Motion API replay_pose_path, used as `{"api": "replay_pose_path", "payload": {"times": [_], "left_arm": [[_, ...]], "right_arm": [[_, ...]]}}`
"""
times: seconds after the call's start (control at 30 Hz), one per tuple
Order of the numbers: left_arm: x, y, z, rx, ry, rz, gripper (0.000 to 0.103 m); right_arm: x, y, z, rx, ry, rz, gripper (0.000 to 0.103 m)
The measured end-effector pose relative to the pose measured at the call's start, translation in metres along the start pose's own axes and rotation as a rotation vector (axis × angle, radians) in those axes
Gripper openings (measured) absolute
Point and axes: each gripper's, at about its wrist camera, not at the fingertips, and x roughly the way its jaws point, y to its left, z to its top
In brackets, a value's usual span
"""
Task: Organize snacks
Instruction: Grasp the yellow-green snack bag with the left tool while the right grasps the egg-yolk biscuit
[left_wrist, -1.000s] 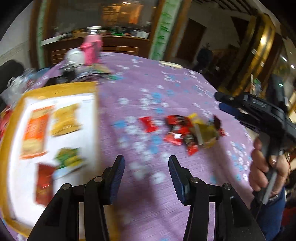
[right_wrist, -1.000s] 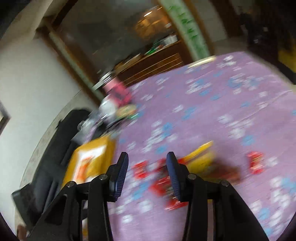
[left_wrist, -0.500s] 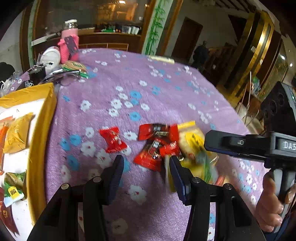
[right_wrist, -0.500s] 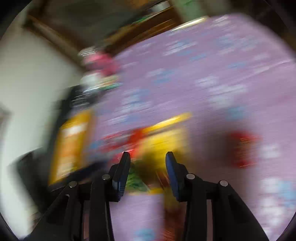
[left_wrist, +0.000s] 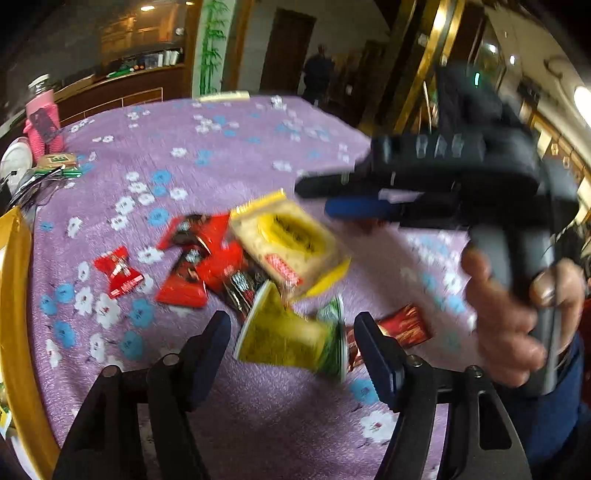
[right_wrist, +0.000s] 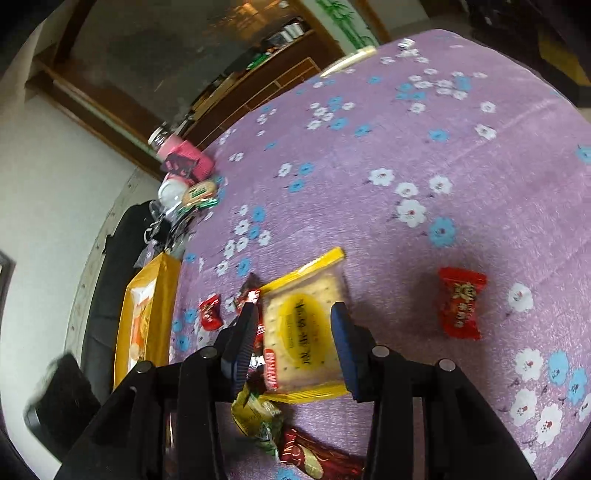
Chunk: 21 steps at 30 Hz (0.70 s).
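Note:
A heap of snack packets lies on the purple flowered tablecloth (left_wrist: 229, 155). My left gripper (left_wrist: 293, 336) is open, its fingers either side of a green-yellow packet (left_wrist: 284, 336). A yellow cracker packet (left_wrist: 288, 243) lies behind it, beside red packets (left_wrist: 203, 258) and a lone red candy (left_wrist: 118, 271). My right gripper (right_wrist: 293, 338) is open and straddles the yellow cracker packet (right_wrist: 306, 332) from above; it also shows in the left wrist view (left_wrist: 328, 199). The green-yellow packet (right_wrist: 256, 413) and a dark red bar (right_wrist: 317, 458) lie below it.
A yellow-rimmed tray (right_wrist: 162, 295) with snacks lies at the left; its rim shows in the left wrist view (left_wrist: 14, 295). A lone red candy (right_wrist: 460, 302) lies to the right. A pink bottle (right_wrist: 184, 158) and clutter stand at the table's far left edge.
Both grippers have closed in on the snack heap. The left now straddles the green-yellow packet, the right has come down over the yellow cracker packet. Both stay open.

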Motion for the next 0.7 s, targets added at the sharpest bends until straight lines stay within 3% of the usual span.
{"api": "replay_pose_path", "payload": {"times": [0.1, 0.2, 0.3, 0.33, 0.5, 0.7], "left_arm": [[0.011, 0.002, 0.0, -0.016, 0.031, 0.005, 0.072], [0.014, 0.0, 0.0, -0.021, 0.004, 0.024, 0.072], [0.013, -0.004, -0.002, 0.005, -0.016, 0.059, 0.044], [0.013, -0.002, -0.002, 0.0, -0.015, 0.058, 0.043], [0.011, 0.01, 0.0, -0.046, -0.015, 0.038, 0.04], [-0.003, 0.013, 0.001, -0.055, -0.081, 0.076, 0.04]], "right_arm": [[-0.002, 0.0, 0.001, 0.01, -0.01, 0.007, 0.039], [-0.001, 0.003, 0.001, 0.006, -0.006, 0.015, 0.039], [-0.002, 0.004, 0.0, 0.0, -0.007, 0.015, 0.039], [-0.002, 0.004, 0.0, -0.004, -0.009, 0.007, 0.039], [0.003, 0.008, -0.001, -0.032, -0.008, -0.051, 0.041], [0.012, 0.023, -0.006, -0.112, -0.023, -0.133, 0.057]]}}
